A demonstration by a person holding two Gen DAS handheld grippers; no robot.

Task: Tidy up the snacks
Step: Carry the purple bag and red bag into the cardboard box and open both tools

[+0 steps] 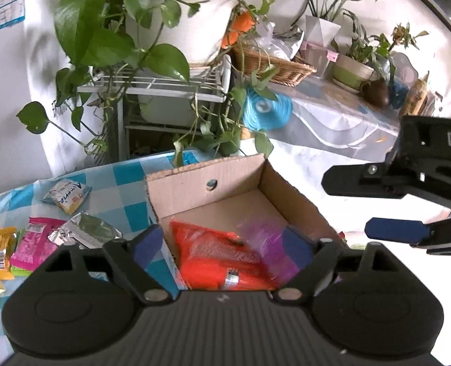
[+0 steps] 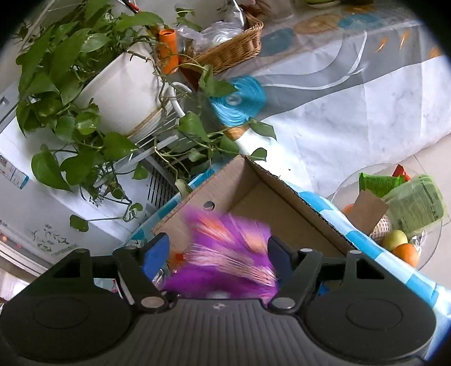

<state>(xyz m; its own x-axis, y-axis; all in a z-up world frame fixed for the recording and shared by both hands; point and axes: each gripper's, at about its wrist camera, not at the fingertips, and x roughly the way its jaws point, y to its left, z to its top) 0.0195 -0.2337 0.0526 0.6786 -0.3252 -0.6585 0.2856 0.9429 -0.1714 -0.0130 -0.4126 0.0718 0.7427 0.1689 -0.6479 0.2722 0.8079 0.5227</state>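
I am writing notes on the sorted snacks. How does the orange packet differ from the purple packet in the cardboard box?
Colour: the orange packet is bright orange-red, while the purple packet is violet.
Place: in the left wrist view the orange packet lies on the left and the purple packet to its right.
Sharpness: the orange packet looks fairly crisp, while the purple packet is blurred in both views.
Shared: both are glossy and inside the cardboard box.
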